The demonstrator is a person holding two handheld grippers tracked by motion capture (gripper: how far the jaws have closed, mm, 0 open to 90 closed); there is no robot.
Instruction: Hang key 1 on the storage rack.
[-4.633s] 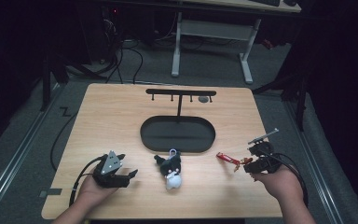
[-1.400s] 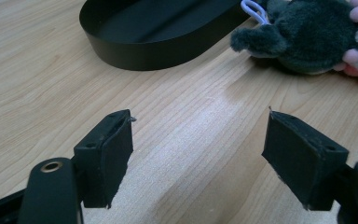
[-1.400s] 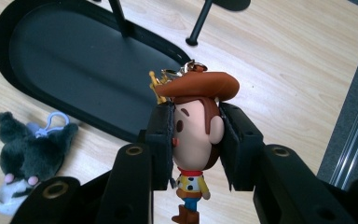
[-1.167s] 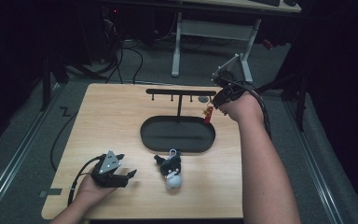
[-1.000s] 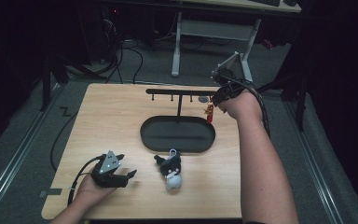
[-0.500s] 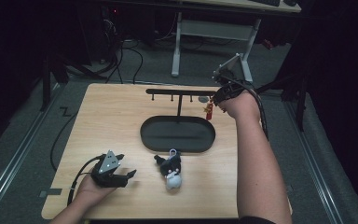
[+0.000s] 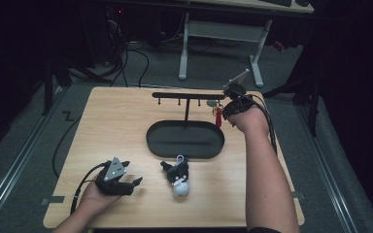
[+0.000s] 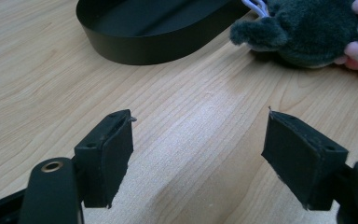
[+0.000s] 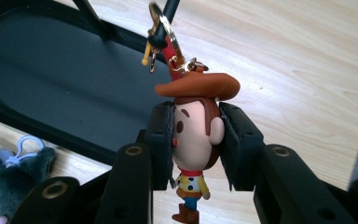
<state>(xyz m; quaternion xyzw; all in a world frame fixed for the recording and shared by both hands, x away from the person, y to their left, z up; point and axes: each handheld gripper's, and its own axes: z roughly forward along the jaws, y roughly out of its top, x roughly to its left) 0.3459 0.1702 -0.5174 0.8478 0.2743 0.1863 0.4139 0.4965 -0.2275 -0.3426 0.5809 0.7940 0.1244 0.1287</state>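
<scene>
Since a few seconds ago my right hand-held gripper [image 7: 222,112] has gone from the near right of the tabletop [image 7: 126,126] to the far right end of the rack [image 7: 187,95], and in the last second it has sunk a little there. My left hand-held gripper [image 7: 135,181] has kept its place at the near left.

From above, the cowboy keychain [image 7: 218,116] is only a small red streak beside my right hand [image 7: 245,119], and I cannot tell whether its clasp is on a hook. In the right gripper view the keychain's head [image 9: 193,135] is pinched between my two pads, so the right hand-held gripper is closed on it; its boots run off the bottom edge and its gold clasp [image 9: 161,28] is blurred against the rack's post. The plush [image 9: 9,186] is cut off at that view's lower left corner, and at the top right of the left gripper view.

There is one rack with four small hooks under its bar, one black oval tray [image 7: 155,145], one cowboy keychain, one grey and white plush keychain [image 7: 177,177] and two hand-held grippers. A small round thing hangs near the bar's right end, too small to make out.

The tray, in the middle of the tabletop, carries the rack's post and nothing else that I can see. The plush lies on the wood just near of the tray. My left hand-held gripper rests with its jaws wide apart and nothing between them, the plush to its right.
</scene>
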